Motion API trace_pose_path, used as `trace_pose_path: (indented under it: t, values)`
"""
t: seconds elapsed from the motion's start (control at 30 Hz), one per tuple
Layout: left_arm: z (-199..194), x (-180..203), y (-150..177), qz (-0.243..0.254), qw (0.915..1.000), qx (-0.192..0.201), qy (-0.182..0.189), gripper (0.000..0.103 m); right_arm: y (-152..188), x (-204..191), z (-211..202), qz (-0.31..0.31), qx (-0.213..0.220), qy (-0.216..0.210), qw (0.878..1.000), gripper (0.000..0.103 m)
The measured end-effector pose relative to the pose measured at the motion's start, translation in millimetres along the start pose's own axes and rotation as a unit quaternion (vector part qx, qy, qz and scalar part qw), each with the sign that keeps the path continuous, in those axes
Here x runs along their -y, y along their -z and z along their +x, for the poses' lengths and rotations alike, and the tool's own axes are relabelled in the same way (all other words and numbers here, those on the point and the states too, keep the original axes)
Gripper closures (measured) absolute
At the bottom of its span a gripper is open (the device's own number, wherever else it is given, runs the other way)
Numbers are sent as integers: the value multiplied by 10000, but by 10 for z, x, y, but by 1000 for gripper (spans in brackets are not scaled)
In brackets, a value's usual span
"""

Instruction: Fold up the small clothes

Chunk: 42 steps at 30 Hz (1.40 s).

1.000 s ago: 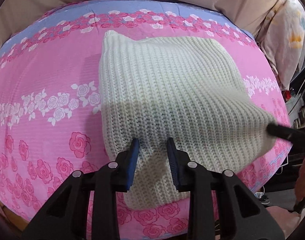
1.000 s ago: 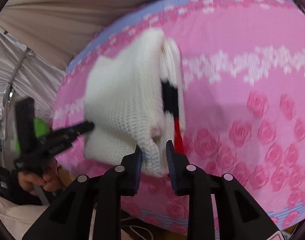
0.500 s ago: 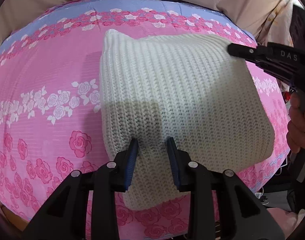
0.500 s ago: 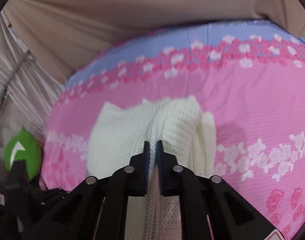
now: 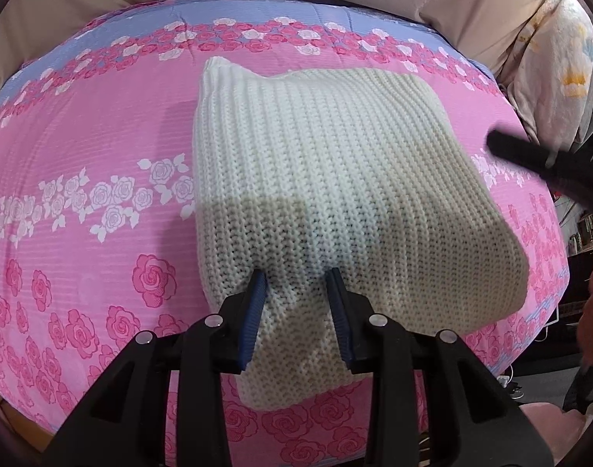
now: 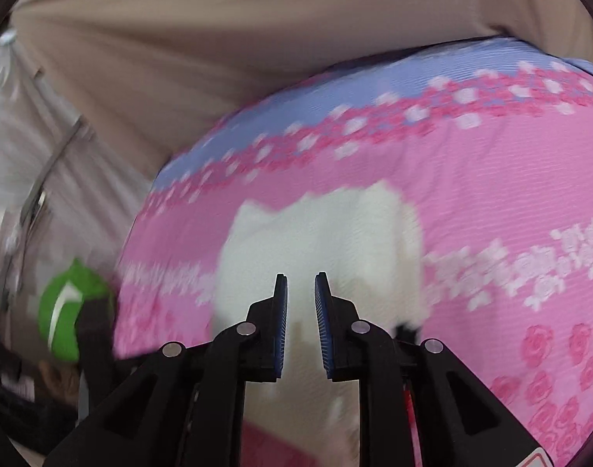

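One cream knitted garment is lying on the pink rose-printed bedspread, already doubled into a thick, roughly square bundle, so the folding is judged to be nearly done; perhaps one last fold or smoothing is remaining. Its near edge is being pinched by the left gripper, whose jaws are partly open around the knit. The right gripper is being held above the garment, its jaws having just been opening, slightly parted, with nothing between them. Two grippers and one garment are being counted.
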<state>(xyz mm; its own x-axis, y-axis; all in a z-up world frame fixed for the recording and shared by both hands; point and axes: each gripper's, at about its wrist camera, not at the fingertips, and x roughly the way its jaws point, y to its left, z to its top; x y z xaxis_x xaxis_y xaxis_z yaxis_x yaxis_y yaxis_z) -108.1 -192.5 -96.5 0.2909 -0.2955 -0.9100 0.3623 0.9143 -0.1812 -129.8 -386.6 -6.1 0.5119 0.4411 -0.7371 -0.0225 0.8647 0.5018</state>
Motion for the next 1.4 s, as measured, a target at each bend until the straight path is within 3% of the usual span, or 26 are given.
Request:
trace_pose_path:
  t: [0.07,0.13,0.17,0.23,0.33,0.43,0.47,0.63,0.67,0.7,0.73,0.87,1.0,1.1,1.17,1.23,1.3,1.4]
  values:
    - [1,-7,1,-30,10000,16,14,71,164,-87,181,-390,-310,320,9982,88]
    - [7,-10,2,-34,10000,14,64,71,354,85,434,-450,-727,940,9919,103]
    - [7,-3,2,-18,10000,16,57,71,407,163,473,-461,-773,1038,9905,103]
    - [-23,7,-2,-28,10000,20,44,70,466,306,396,-293,-704,816,9937,103]
    - [-212,-42,-16,-384,9985,173,354,61,442,343,187,-63,-644,712,9954,103]
    - [-350,-106,-39,-707,9955,370,520,55,385,340,-86,125,-310,633,9974,84]
    - [-339,-113,-57,-732,9954,370,501,55,338,340,-123,184,-236,627,9976,82]
    - [-103,-113,-97,-769,9966,139,247,55,12,324,127,192,-136,718,9971,66]
    - [-84,-119,-92,-752,9968,138,217,55,-35,329,232,194,-222,657,9974,66]
    - [-78,-121,-90,-718,9972,136,186,55,-58,317,362,204,-366,593,9974,83]
    - [-83,-115,-89,-672,9975,134,168,55,-70,292,438,144,-434,529,9976,92]
    - [-164,-117,-75,-650,9973,198,279,55,-97,246,208,-4,34,700,9975,93]
    - [-204,-113,-75,-759,9960,281,390,53,50,643,347,572,-223,756,9952,93]
    - [-320,-125,-112,-783,9949,470,430,44,77,611,310,630,-206,585,9961,83]
    - [-449,-229,-141,-1026,9908,731,484,27,68,545,169,619,-98,684,9957,71]
    - [-466,-350,-152,-1280,9870,813,532,18,108,513,7,524,-20,824,9952,40]
    - [-350,-489,-146,-1624,9825,625,663,17,209,541,-74,530,-45,858,9949,35]
    - [-109,-562,-90,-1962,9759,327,900,17,394,636,35,800,-426,650,9938,35]
